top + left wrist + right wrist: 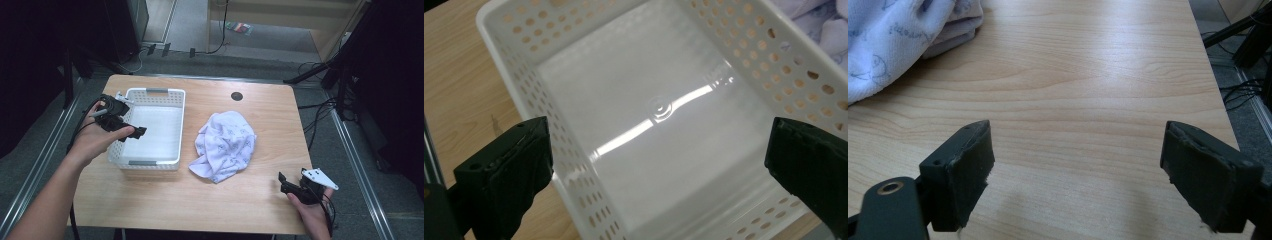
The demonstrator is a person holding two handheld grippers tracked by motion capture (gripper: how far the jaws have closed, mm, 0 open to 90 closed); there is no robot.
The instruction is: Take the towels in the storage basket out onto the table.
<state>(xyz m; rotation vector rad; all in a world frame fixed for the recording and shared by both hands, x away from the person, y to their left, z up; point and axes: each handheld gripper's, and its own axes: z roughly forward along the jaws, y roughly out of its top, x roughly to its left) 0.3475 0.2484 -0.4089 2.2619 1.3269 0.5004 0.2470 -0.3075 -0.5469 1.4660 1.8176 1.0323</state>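
Observation:
A white perforated basket (176,102) stands on the left half of the wooden table, with nothing inside it. A crumpled white cloth with a faint print (226,144) lies to its right, near the table's middle. My left gripper (131,131) hovers over the basket's left rim, open, and in the left gripper view its jaws frame the basket's bare floor (659,135). My right gripper (283,181) is open near the table's front right corner, with bare wood between its jaws (1078,165). The cloth's edge (893,40) lies ahead and to the left of it.
A round black cable hole (237,96) sits in the table top behind the cloth. Cables and stand legs (320,75) lie on the floor beyond the table's far right corner. The table's right edge (1213,75) is close to my right gripper.

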